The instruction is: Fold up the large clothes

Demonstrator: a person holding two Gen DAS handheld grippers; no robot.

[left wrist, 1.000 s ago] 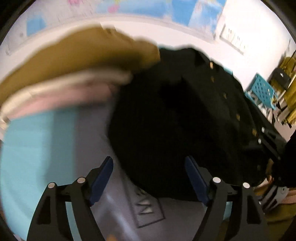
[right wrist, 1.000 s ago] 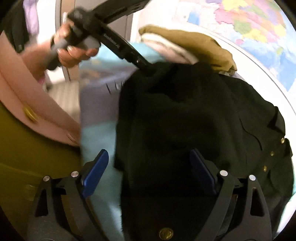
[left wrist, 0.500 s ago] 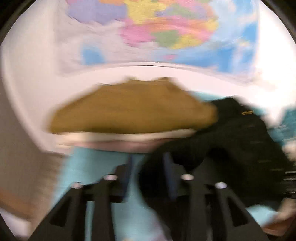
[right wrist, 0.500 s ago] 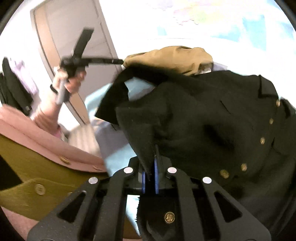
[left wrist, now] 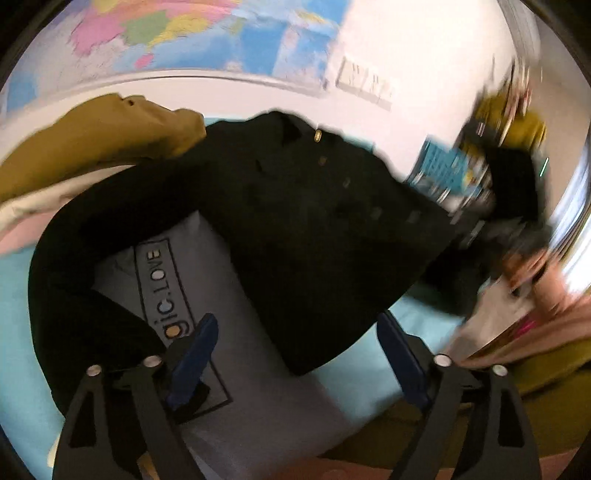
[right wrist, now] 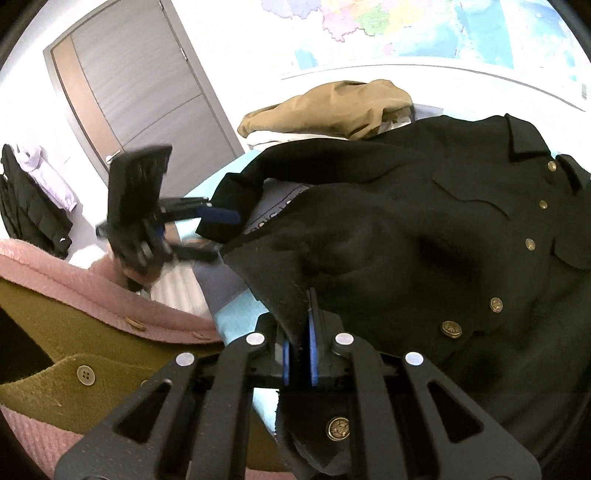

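Observation:
A black coat [left wrist: 295, 221] with gold buttons lies spread on a grey printed cloth [left wrist: 229, 295] over a teal surface [left wrist: 14, 332]. My left gripper [left wrist: 295, 354] is opening its jaws wide. The coat's lower corner lies between the blue pads [left wrist: 192, 354], and neither pad presses on it. A black sleeve [left wrist: 74, 295] curls to the left of that gripper. In the right wrist view my right gripper [right wrist: 299, 350] is shut on the coat's [right wrist: 406, 240] near edge, which is pulled up into a ridge. The left gripper [right wrist: 214, 232] shows beside the sleeve cuff.
A folded pile of tan, cream and pink garments [left wrist: 92, 144] sits at the back against the wall with the map [right wrist: 369, 22]. The person's pink and olive clothing [right wrist: 74, 295] fills the near left. A door [right wrist: 140, 85] and a teal stool [left wrist: 443, 173] stand beyond.
The right gripper has shut on the coat's edge and holds it raised. The left gripper closed on the black fabric, then swung across and opened again; the fabric now lies loose.

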